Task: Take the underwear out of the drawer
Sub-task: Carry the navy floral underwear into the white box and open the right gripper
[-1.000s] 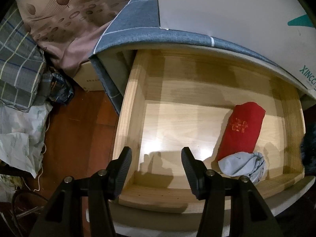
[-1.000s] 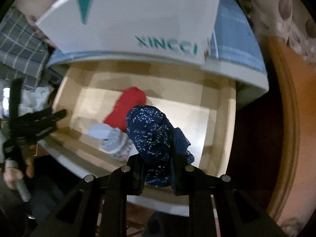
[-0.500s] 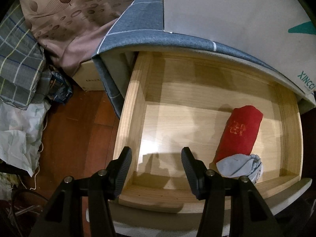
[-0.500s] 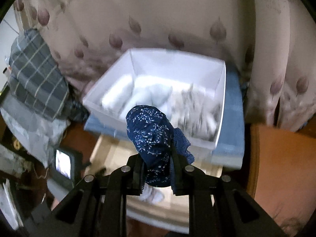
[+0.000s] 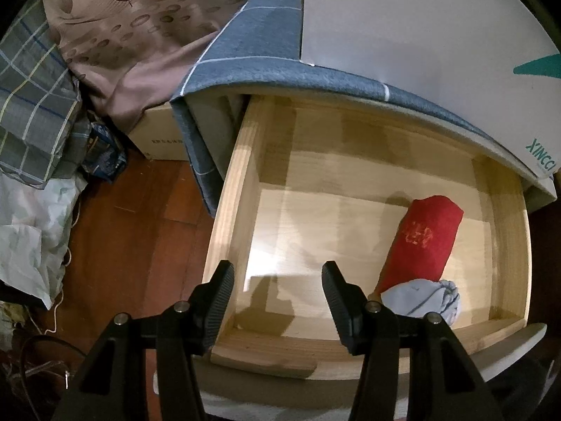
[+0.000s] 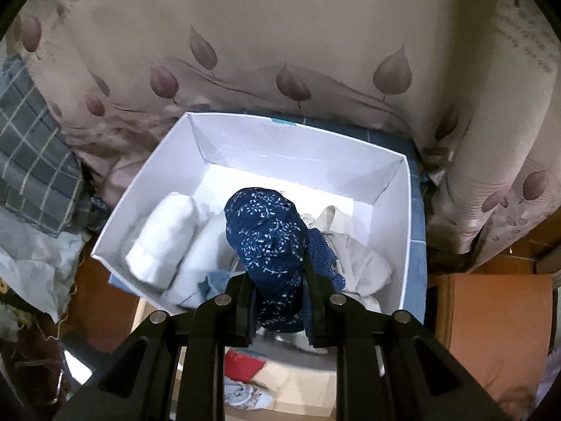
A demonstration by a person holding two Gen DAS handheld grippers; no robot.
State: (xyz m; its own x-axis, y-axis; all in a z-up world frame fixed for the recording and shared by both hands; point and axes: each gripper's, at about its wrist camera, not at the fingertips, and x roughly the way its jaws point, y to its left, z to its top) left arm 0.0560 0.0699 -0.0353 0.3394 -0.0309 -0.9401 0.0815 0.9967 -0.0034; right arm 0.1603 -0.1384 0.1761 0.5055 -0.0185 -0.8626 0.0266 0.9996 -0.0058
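Observation:
My right gripper (image 6: 278, 280) is shut on a rolled dark blue underwear with a white sprig print (image 6: 270, 238), held above a white box (image 6: 147, 189) that holds white rolls (image 6: 163, 242) and a cream garment (image 6: 354, 256). The open wooden drawer (image 5: 238, 189) fills the left wrist view. A red rolled underwear (image 5: 424, 242) and a crumpled pale blue one (image 5: 420, 298) lie in its right front part. My left gripper (image 5: 278, 280) hangs open over the drawer's front left corner with nothing between its fingers.
The white box (image 5: 403, 24) stands on a blue checked cloth (image 5: 252, 56) atop the cabinet. A leaf-patterned curtain (image 6: 280, 52) hangs behind. A cardboard box (image 5: 157, 137), plaid fabric (image 5: 31, 98) and crumpled bags (image 5: 31, 231) lie on the wooden floor (image 5: 140, 245) to the left.
My right gripper has lifted the dark blue underwear out of the drawer and carried it up over the white box. The left gripper has stayed over the drawer.

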